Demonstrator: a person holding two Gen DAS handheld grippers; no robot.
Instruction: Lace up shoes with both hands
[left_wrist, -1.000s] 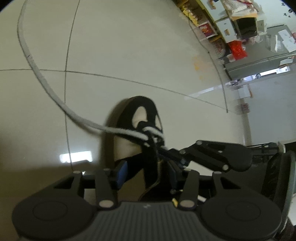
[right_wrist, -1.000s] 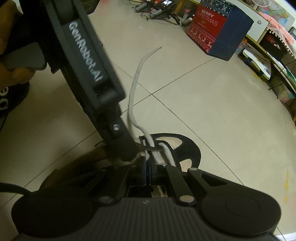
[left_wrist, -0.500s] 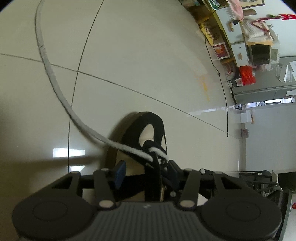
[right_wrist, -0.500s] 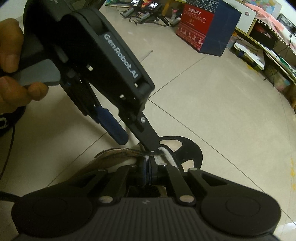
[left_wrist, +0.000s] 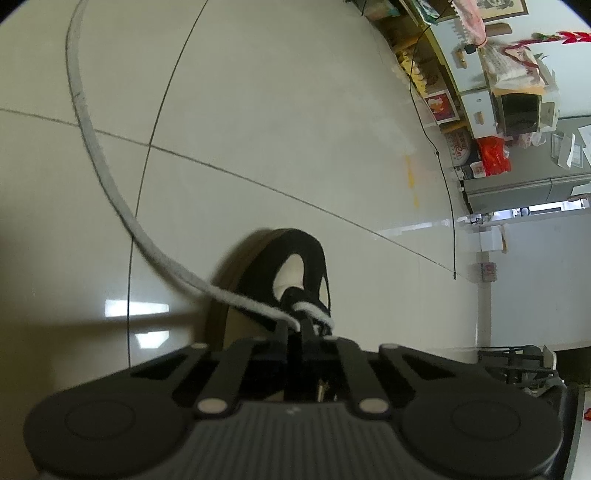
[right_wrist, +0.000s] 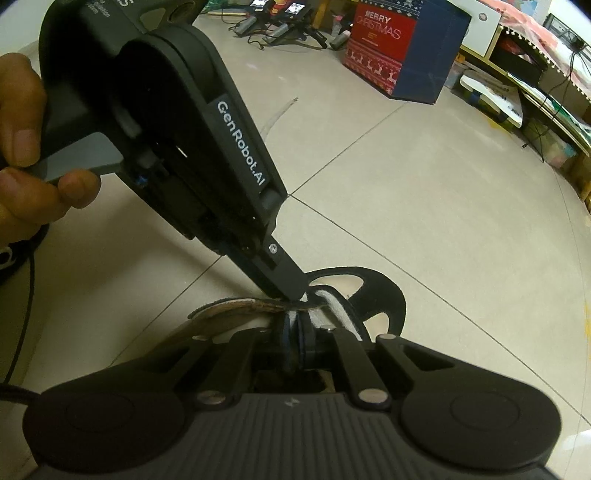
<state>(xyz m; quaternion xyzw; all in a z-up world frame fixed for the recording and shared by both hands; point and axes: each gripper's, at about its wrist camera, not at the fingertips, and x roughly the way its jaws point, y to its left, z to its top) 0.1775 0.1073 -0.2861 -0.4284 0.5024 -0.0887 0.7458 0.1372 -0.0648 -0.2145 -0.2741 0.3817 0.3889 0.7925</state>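
Observation:
A black and cream shoe (left_wrist: 306, 254) (right_wrist: 384, 295) lies on the tiled floor with its brown tongue (right_wrist: 229, 310) folded out. A white lace (left_wrist: 110, 192) runs from the far left of the floor to the eyelets. My left gripper (left_wrist: 293, 330) (right_wrist: 295, 295) comes down from the upper left, its jaws closing onto the lace where it meets the eyelets. My right gripper (right_wrist: 295, 325) sits just below, its blue pads on a strip of the white lace (right_wrist: 340, 306), and its jaws are opening slightly.
A person's hand (right_wrist: 22, 147) squeezes the left gripper's trigger. A blue and red Christmas box (right_wrist: 391, 48) and low shelves (right_wrist: 535, 92) stand at the back. A thin black cable (left_wrist: 439, 166) lies on the floor near cluttered cabinets (left_wrist: 517, 184).
The left jaws went from wide open to shut at the lace by the eyelets, and that gripper rolled a little. The right gripper stayed in place on its strip of lace.

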